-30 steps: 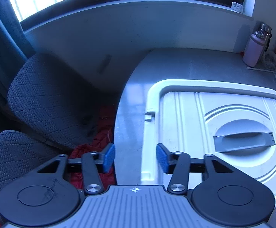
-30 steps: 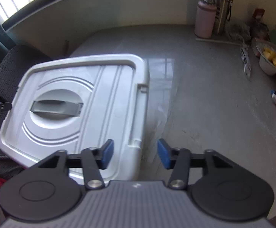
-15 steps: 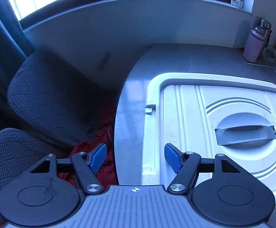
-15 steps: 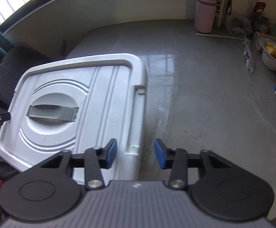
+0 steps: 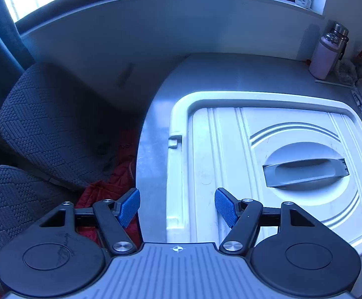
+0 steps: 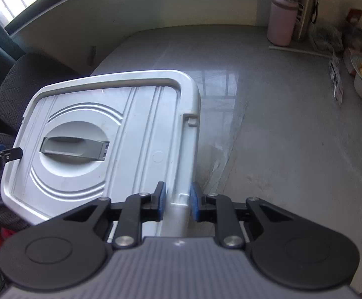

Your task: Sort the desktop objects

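Storage box (image 6: 136, 124): 1, lid on; right gripper (image 6: 177, 201) fingers clamped on rim; left gripper (image 5: 177, 208) fingers apart.

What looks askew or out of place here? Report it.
The white storage box sits skewed at the table's left edge, its corner overhanging toward the chair. The right claw pinches its lid rim; the left claw hangs open.

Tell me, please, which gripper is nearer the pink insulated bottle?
Right. The right gripper pinches the white plastic lid's bottle-side rim; the left gripper straddles the opposite rim, farther from the bottle.
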Available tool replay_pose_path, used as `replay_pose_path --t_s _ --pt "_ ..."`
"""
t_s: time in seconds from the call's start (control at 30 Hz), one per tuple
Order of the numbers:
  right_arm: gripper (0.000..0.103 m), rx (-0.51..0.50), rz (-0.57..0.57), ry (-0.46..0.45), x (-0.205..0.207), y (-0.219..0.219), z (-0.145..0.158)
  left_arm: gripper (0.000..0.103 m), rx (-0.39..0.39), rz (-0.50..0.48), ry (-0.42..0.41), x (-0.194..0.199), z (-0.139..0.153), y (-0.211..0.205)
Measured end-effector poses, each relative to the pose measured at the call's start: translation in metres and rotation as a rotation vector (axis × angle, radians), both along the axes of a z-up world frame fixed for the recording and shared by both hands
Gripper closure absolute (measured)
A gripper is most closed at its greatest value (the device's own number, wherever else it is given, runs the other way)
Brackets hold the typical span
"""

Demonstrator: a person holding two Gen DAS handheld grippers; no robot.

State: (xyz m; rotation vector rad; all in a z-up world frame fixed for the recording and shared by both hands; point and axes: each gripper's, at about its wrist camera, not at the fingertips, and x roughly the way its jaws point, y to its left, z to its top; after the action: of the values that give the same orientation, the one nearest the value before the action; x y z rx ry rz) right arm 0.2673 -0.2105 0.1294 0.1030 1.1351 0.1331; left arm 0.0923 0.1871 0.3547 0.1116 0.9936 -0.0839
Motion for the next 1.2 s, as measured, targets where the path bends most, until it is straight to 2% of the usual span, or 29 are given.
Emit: replay_pose_path --t_s 0.23,0.43,0.6,0.73,0.8,0.9,1.2 --pt "0.082 -0.020 0.015 -0.038 -0.001 0.002 -0.003 0.034 -0.030 0.036 -0.027 -0.001 -0.004 0.000" --pt "0.082 -0.010 0.018 -0.039 0.000 -0.003 -0.003 0.034 0.055 0.013 -0.071 -0.007 -0.004 -0.016" --pt "0.080 -0.023 0.008 -0.021 0.002 0.002 0.002 0.034 0.040 0.037 -0.020 0.006 0.004 -0.014" --pt "0.079 0.013 0.022 -0.069 0.000 0.014 0.009 0.034 0.031 0.040 -0.032 0.005 0.010 -0.015" --pt "0.079 -0.013 0.057 -0.059 0.003 0.025 0.005 0.034 0.042 0.031 -0.005 0.007 0.005 -0.019" --pt "0.076 -0.055 0.104 -0.058 0.006 0.040 0.000 0.032 0.047 0.036 -0.024 0.005 0.002 -0.020" --pt "0.076 -0.144 0.135 -0.075 0.005 0.053 -0.002 0.030 0.016 0.025 -0.039 0.001 0.002 -0.013"
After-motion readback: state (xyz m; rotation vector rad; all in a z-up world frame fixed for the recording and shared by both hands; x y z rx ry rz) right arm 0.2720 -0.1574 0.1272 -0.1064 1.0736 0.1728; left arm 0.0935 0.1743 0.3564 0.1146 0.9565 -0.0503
